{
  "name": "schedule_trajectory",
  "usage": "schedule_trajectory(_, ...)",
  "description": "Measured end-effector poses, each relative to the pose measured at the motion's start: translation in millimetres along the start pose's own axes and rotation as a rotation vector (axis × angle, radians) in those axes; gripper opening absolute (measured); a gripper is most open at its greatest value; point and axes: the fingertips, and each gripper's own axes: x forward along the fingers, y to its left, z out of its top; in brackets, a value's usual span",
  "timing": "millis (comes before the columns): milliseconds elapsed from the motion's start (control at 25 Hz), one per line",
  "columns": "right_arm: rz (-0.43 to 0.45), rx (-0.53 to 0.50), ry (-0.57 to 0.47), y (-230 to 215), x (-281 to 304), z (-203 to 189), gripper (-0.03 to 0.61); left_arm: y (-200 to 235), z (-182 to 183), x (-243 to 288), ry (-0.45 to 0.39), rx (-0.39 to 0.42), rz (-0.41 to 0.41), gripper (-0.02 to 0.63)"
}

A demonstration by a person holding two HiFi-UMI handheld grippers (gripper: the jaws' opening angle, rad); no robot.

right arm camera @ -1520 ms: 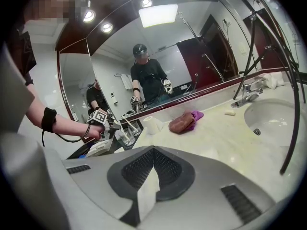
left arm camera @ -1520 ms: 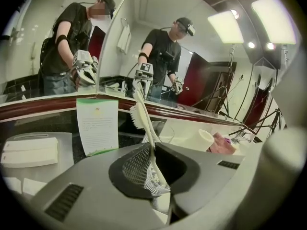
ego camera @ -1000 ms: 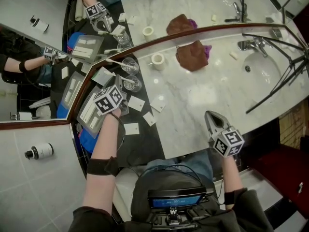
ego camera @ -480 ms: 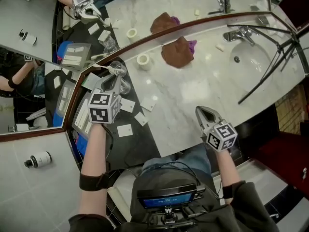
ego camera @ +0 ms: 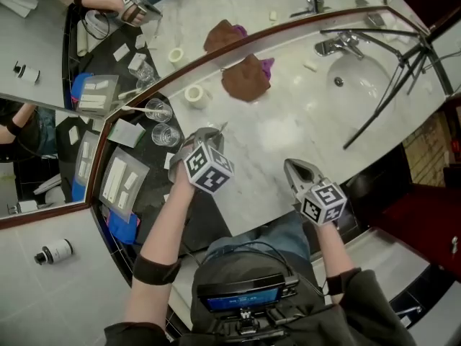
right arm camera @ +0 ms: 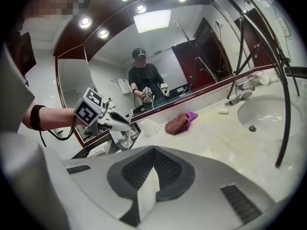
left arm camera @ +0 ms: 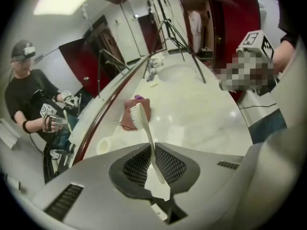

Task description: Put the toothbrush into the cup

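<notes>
Your left gripper [left arm camera: 152, 150] grasps the white toothbrush [left arm camera: 143, 123] by its handle, bristle head outward, above the marble counter [ego camera: 288, 128]. In the head view, the nearer glass cup [ego camera: 167, 135] stands at its nine o'clock, apart. Your right gripper [right arm camera: 152, 152] is clenched, empty.

The counter [ego camera: 288, 132] was viewed steeply from overhead; both gripper views were set low over it, the brown cloth [left arm camera: 125, 119] [right arm camera: 177, 123] shared.

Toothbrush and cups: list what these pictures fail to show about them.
Head view: the left gripper covers the toothbrush except one end; the cups are too small to read contents.
Left gripper view: cups outside the frame.
Right gripper view: the left gripper overlaps the cups.
</notes>
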Motion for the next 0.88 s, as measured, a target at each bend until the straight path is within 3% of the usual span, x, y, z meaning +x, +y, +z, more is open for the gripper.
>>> schedule_trajectory(320, -0.029, 0.02, -0.001, -21.8, -7.2, -1.9, 0.011, -67.1, 5.4, 71.0, 0.111, 0.131, -0.108, 0.029)
schedule_trajectory(560, -0.058, 0.035, -0.007, -41.4, -17.2, -0.9, 0.011, -85.2, 8.0, 102.7, 0.184, 0.209, -0.124, 0.029)
schedule_trajectory(880, -0.09, 0.059, -0.01, -58.7, -31.9, -4.1, 0.011, -95.6, 5.3, 134.4, 0.232, 0.226, -0.136, 0.029)
